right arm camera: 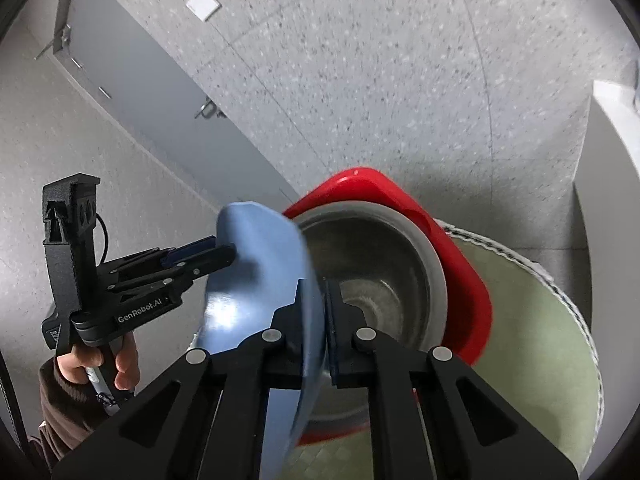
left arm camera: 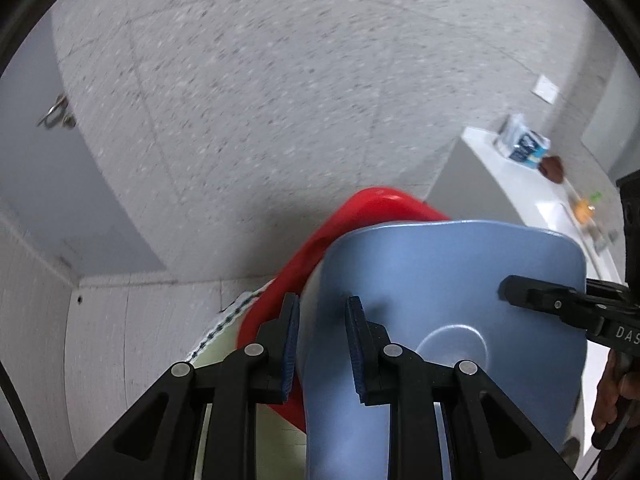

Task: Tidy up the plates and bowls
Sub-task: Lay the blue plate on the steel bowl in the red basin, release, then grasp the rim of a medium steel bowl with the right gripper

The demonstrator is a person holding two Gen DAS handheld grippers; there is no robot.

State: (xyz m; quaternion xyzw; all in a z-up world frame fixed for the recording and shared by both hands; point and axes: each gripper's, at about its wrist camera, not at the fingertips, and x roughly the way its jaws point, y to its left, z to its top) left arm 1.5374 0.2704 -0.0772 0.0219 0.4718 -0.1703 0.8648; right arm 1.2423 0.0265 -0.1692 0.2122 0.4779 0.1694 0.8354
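A blue square plate (left arm camera: pixel 448 280) is held tilted on edge between both grippers, above a red square plate (left arm camera: pixel 296 272). My left gripper (left arm camera: pixel 322 344) is shut on one edge of the blue plate. My right gripper (right arm camera: pixel 320 320) is shut on the blue plate's (right arm camera: pixel 256 264) opposite edge and shows in the left wrist view (left arm camera: pixel 516 292). In the right wrist view a grey bowl (right arm camera: pixel 380 276) sits on the red plate (right arm camera: pixel 460 264), which rests on a pale green mat (right arm camera: pixel 532 336). My left gripper shows at the left there (right arm camera: pixel 216 252).
A white counter (left arm camera: pixel 516 176) at the right carries a blue-and-white carton (left arm camera: pixel 524 144) and small items. A speckled grey floor (left arm camera: pixel 280 100) lies beyond, with a grey door (right arm camera: pixel 132 76) at the left.
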